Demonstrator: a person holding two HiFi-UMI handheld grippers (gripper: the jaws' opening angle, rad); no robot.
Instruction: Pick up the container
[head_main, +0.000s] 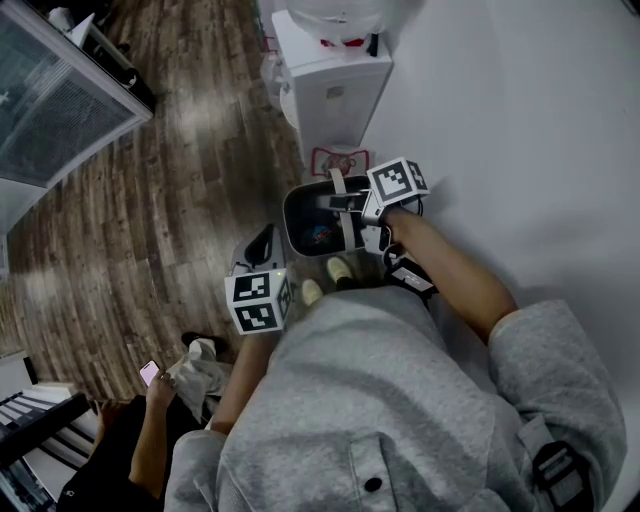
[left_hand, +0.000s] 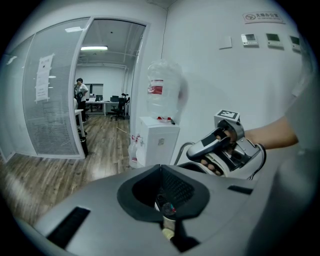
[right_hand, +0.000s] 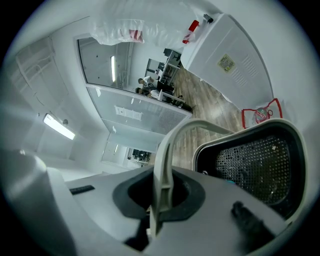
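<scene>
The container (head_main: 312, 228) is a dark mesh bin with a pale arched handle (head_main: 347, 222), hanging above the wooden floor in front of the person. My right gripper (head_main: 348, 204) is shut on that handle. In the right gripper view the handle (right_hand: 165, 155) runs up from between the jaws, with the mesh bin (right_hand: 260, 162) to the right. My left gripper (head_main: 262, 246) hangs lower left of the bin, apart from it. In the left gripper view only its grey body (left_hand: 167, 215) shows; how its jaws stand is hidden. That view also shows the right gripper (left_hand: 220, 145) in the person's hand.
A white water dispenser (head_main: 332, 82) stands against the wall beyond the bin, with a red-printed bag (head_main: 340, 160) at its foot. A glass partition (head_main: 50, 95) is at upper left. A seated person holds a phone (head_main: 150, 372) at lower left.
</scene>
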